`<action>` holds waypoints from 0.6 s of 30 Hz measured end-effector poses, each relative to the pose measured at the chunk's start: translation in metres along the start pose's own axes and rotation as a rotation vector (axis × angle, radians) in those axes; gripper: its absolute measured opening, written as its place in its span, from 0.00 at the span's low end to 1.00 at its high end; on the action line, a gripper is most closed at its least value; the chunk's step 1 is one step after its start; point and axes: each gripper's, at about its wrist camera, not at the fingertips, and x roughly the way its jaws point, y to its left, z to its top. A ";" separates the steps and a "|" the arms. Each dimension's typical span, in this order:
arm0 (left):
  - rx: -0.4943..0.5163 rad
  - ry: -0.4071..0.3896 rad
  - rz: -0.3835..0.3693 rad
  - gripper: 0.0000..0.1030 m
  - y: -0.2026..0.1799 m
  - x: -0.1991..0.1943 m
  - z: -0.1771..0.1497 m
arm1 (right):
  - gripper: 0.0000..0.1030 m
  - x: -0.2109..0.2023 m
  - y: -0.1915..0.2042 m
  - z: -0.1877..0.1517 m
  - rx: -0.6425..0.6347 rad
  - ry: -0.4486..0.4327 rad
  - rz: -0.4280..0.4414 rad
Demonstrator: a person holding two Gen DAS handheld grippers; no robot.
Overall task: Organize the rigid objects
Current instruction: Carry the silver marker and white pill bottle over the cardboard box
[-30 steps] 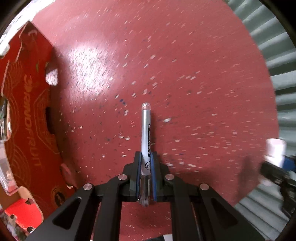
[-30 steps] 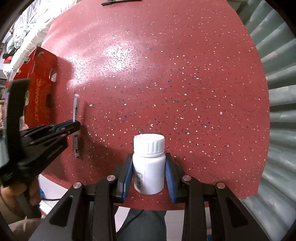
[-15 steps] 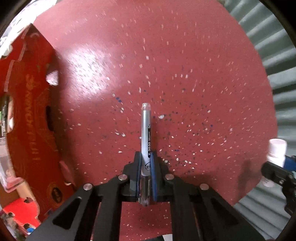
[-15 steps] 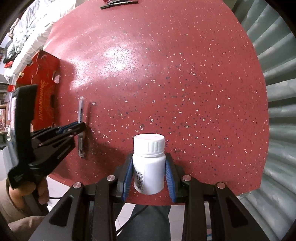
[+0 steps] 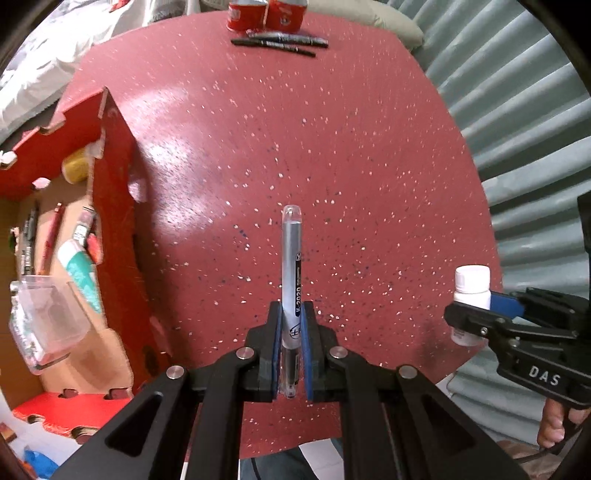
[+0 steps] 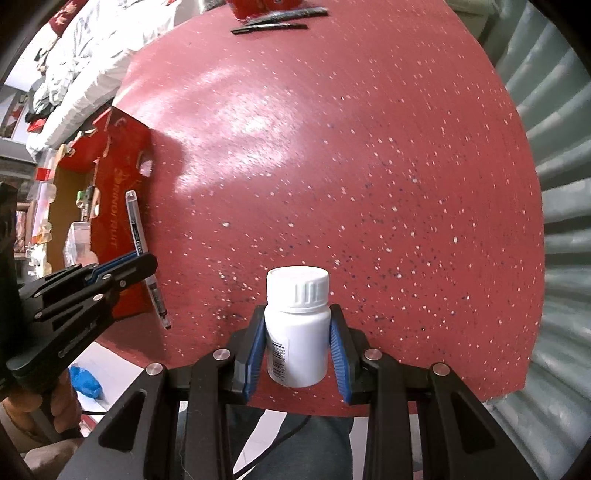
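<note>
Two handheld tools hang over a round red speckled desk [image 5: 332, 147], both pointing steeply down. The left tool [image 5: 291, 332] is clamped shut on a slim silver pen [image 5: 291, 266], whose long axis runs straight out ahead of the tool, cap end farthest away. The right tool [image 6: 298, 343] has its blue pads pressed on either side of a white pill bottle [image 6: 297, 325], held upright with its ribbed cap on.

To the left of the left tool, just beside it, stands an open red cardboard box [image 5: 114, 229]. Inside lie pens, a tube and a clear plastic tub. This is probably where the pen belongs. The left hand is much nearer the box than the right; its pen lies roughly parallel to the box's near wall. Far ahead, at the desk's far edge, lie several dark pens [image 5: 280, 40] beside red cans [image 5: 266, 14].
</note>
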 end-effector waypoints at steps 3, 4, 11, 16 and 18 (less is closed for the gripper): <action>-0.007 -0.019 0.015 0.10 -0.004 -0.017 -0.006 | 0.33 -0.008 0.007 0.004 -0.022 -0.013 0.002; -0.013 -0.028 0.021 0.10 0.000 -0.023 -0.007 | 0.33 -0.010 0.010 0.005 -0.031 -0.017 0.002; -0.083 -0.090 0.041 0.10 0.013 -0.059 -0.008 | 0.33 -0.022 0.044 0.017 -0.115 -0.039 0.000; -0.154 -0.135 0.055 0.10 0.037 -0.075 -0.014 | 0.33 -0.027 0.078 0.024 -0.199 -0.052 0.000; -0.190 -0.152 0.061 0.10 0.047 -0.081 -0.018 | 0.33 -0.028 0.094 0.027 -0.239 -0.054 -0.003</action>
